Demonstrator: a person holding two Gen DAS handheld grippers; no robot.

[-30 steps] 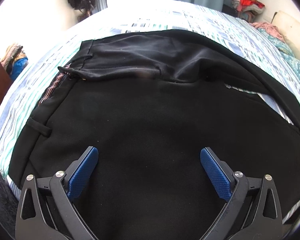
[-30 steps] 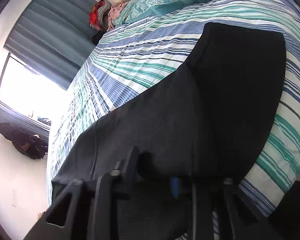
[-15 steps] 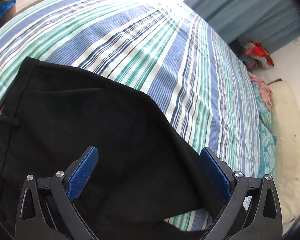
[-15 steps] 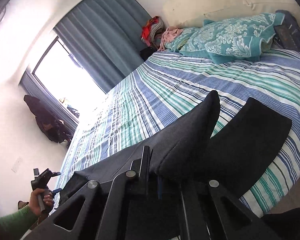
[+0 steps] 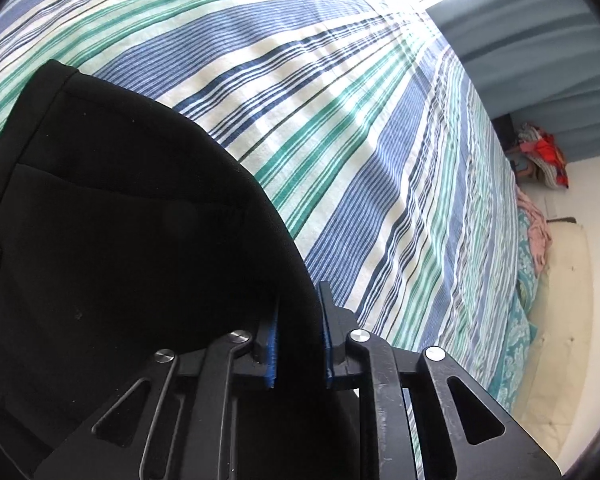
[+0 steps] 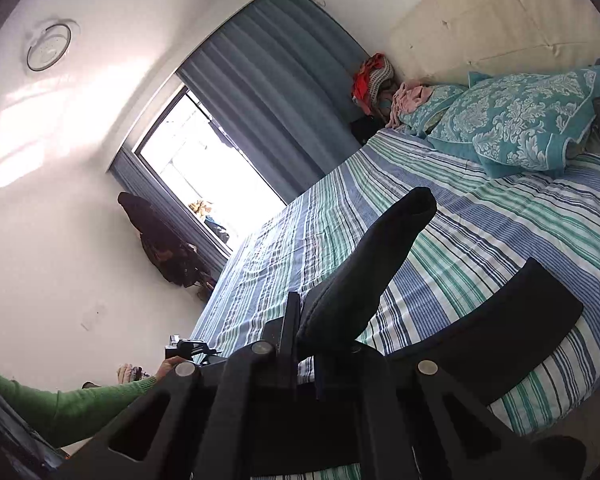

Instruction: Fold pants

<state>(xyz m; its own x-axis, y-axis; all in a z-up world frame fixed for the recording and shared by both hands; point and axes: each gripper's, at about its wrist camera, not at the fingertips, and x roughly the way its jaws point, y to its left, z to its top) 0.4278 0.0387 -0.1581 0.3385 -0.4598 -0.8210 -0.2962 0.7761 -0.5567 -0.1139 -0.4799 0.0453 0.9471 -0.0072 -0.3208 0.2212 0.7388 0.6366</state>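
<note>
In the left wrist view, the left gripper (image 5: 298,344) has its blue-padded jaws drawn close together, pinching the edge of the black pants (image 5: 132,232), which spread across the left of the striped bedsheet (image 5: 380,140).

In the right wrist view, the right gripper (image 6: 304,344) is clamped tight on a fold of the pants (image 6: 372,264), one leg lifted off the bedsheet (image 6: 500,216) while the other lies flat near the bed's edge. Teal pillows (image 6: 520,120) sit near the headboard (image 6: 500,12).

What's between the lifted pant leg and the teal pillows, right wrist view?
Only bare striped bedsheet between the raised pant leg, clamped in the right claw, and the teal pillows.
</note>
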